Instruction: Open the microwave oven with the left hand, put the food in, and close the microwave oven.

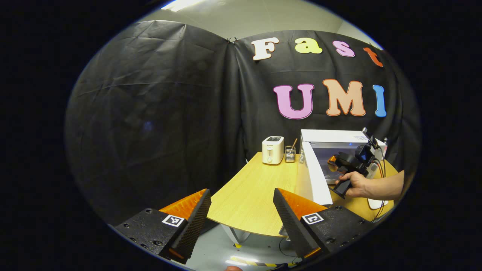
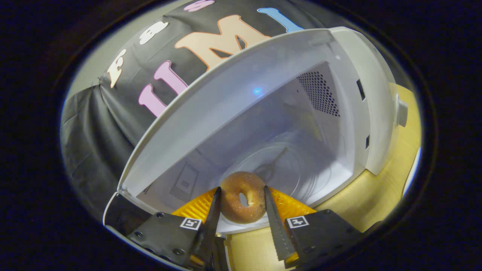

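Observation:
The white microwave stands on the wooden table with its door swung open toward me. My left gripper hangs open off the table's near edge, nothing between its fingers. In the right gripper view a brown ring-shaped doughnut sits between my right gripper's fingers, which press on both its sides at the mouth of the microwave cavity. The glass turntable lies just beyond it. In the left gripper view, a hand holds the right gripper at the oven opening.
A white toaster and a small holder with sticks stand at the table's back edge. A cable runs by the microwave's right side. A white object lies near the table's right edge. Grey floor lies below the table.

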A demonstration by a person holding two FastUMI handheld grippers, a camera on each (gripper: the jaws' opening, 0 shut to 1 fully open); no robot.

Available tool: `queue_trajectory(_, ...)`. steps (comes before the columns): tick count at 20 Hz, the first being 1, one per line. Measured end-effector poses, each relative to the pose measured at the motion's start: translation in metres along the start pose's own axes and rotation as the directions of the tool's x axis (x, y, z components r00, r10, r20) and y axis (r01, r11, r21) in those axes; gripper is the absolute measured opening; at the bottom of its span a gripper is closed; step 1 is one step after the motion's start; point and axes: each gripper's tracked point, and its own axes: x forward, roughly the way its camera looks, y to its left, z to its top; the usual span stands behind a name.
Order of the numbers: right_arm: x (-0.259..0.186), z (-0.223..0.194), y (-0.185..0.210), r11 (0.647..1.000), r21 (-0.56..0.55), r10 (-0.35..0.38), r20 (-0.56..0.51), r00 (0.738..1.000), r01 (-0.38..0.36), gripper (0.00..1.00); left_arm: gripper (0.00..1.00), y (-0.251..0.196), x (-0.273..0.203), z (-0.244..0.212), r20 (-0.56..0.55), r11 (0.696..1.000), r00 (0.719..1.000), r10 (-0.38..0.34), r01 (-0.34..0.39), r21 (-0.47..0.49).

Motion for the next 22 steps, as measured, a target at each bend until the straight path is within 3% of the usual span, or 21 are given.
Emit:
queue_trajectory(2, 0.012, -0.003, -0.006, 0.999, 0.04, -0.033, -0.001, 0.999, 0.033, 0.6, 1.0, -0.002, -0.002, -0.001, -0.008, 1.0, 1.0, 0.003, -0.003, 0.004)
queue_trajectory(3, 0.015, -0.004, -0.01, 0.997, 0.062, -0.046, 0.001, 0.999, 0.046, 0.67, 1.0, -0.002, -0.003, 0.0, -0.008, 1.0, 1.0, 0.008, -0.008, 0.009)
queue_trajectory(4, 0.019, -0.004, -0.011, 0.995, 0.078, -0.055, 0.003, 0.998, 0.055, 0.67, 1.0, -0.001, -0.004, 0.0, -0.006, 1.0, 1.0, 0.016, -0.016, 0.014)
queue_trajectory(5, 0.022, -0.005, -0.013, 0.995, 0.081, -0.062, 0.007, 0.998, 0.061, 0.61, 1.0, 0.001, -0.005, 0.0, -0.007, 1.0, 1.0, 0.023, -0.022, 0.017)
queue_trajectory(7, 0.026, -0.008, -0.014, 0.994, 0.086, -0.068, 0.005, 0.998, 0.067, 0.6, 0.98, 0.005, -0.006, -0.002, -0.013, 0.999, 0.999, 0.039, -0.039, 0.022)
queue_trajectory(8, 0.027, -0.009, -0.015, 0.993, 0.089, -0.073, 0.002, 0.997, 0.073, 0.67, 0.98, 0.007, -0.007, -0.003, -0.016, 0.999, 0.999, 0.047, -0.047, 0.021)
queue_trajectory(9, 0.028, -0.009, -0.016, 0.993, 0.092, -0.074, 0.004, 0.997, 0.073, 0.6, 1.0, 0.009, -0.007, -0.003, -0.017, 0.998, 0.998, 0.053, -0.053, 0.019)
queue_trajectory(14, 0.028, -0.007, -0.023, 0.99, 0.071, -0.123, 0.028, 0.992, 0.121, 0.67, 1.0, 0.009, -0.006, 0.001, -0.003, 0.997, 0.997, 0.072, -0.072, 0.024)
queue_trajectory(15, 0.027, -0.008, -0.023, 0.989, 0.077, -0.127, 0.021, 0.992, 0.125, 0.75, 1.0, 0.008, -0.006, 0.001, -0.003, 0.997, 0.998, 0.07, -0.07, 0.022)
queue_trajectory(22, 0.023, -0.002, -0.033, 0.985, 0.057, -0.165, 0.026, 0.986, 0.163, 0.75, 1.0, 0.0, -0.007, -0.006, -0.016, 0.999, 0.999, 0.044, -0.044, 0.009)
